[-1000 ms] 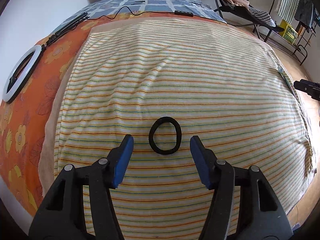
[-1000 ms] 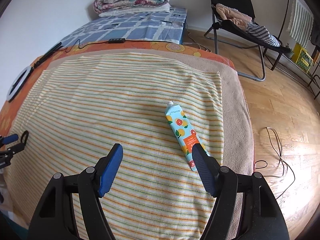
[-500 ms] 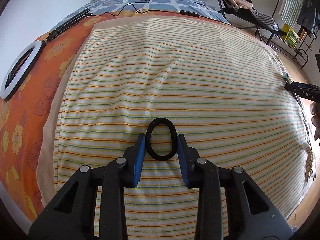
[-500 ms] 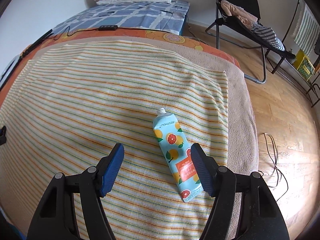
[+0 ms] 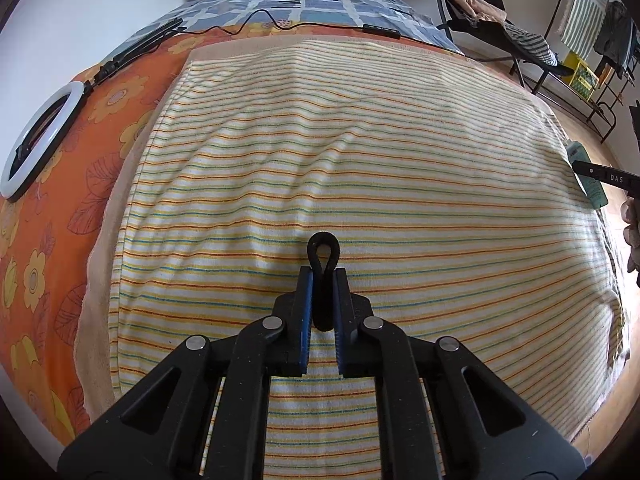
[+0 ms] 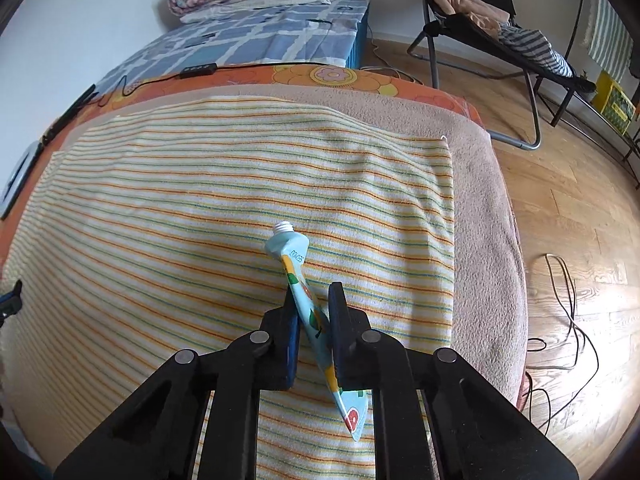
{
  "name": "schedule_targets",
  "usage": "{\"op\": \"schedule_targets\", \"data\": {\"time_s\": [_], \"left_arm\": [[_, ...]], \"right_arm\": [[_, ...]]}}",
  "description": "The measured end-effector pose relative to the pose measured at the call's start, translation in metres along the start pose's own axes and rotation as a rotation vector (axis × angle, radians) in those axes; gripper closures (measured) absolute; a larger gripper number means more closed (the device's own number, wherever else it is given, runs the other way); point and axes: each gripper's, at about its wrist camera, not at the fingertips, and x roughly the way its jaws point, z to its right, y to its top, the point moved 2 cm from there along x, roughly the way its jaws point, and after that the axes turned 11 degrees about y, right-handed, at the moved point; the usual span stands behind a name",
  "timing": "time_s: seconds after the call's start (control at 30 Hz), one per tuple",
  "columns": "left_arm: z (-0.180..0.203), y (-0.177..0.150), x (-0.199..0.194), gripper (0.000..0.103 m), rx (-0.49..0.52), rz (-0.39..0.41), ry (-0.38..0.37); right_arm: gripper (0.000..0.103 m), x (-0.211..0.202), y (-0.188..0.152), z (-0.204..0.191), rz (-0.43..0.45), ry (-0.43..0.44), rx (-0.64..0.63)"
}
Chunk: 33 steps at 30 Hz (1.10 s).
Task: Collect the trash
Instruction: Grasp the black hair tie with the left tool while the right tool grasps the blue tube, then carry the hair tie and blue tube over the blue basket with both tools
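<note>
My left gripper [image 5: 323,276] is shut on a black hair tie [image 5: 323,252], squeezed flat between the blue pads, its loop end poking out over the striped towel [image 5: 360,152]. My right gripper [image 6: 313,296] is shut on a light-blue tube with orange fruit print [image 6: 298,268], capless, turned on edge between the jaws; its crimped end [image 6: 354,416] hangs below. The tube also shows at the right edge of the left wrist view [image 5: 588,176], with the right gripper's finger across it.
The striped towel lies on a beige blanket [image 6: 480,216] over an orange flowered sheet [image 5: 80,152]. A ring light [image 5: 36,144] and black cable [image 5: 248,26] lie at the left and back. A folding chair [image 6: 480,32] and floor cables [image 6: 568,280] are to the right.
Both grippers closed: the left on the hair tie, squeezing it flat; the right moved forward and left over the tube, then shut on it, turning it on edge.
</note>
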Motion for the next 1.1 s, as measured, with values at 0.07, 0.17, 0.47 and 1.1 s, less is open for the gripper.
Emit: {"op": "schedule_targets", "data": {"time_s": [0.07,0.17,0.47,1.1], "left_arm": [[0.000,0.000,-0.002,0.097,-0.002,0.002,-0.002],[0.000,-0.001,-0.008,0.098,-0.004,0.010,-0.004],[-0.003,-0.003,-0.039,0.098,-0.024,0.054,-0.011],[0.011,-0.038,-0.145,0.098,0.019,0.193,-0.074]], "right_arm": [[0.095,-0.004,0.000,-0.002,0.012,-0.004,-0.005],[0.098,-0.012,0.000,-0.005,0.036,-0.003,-0.005],[0.098,-0.047,-0.002,-0.027,0.097,0.005,-0.041],[0.098,-0.124,-0.052,-0.123,0.127,0.104,-0.148]]}}
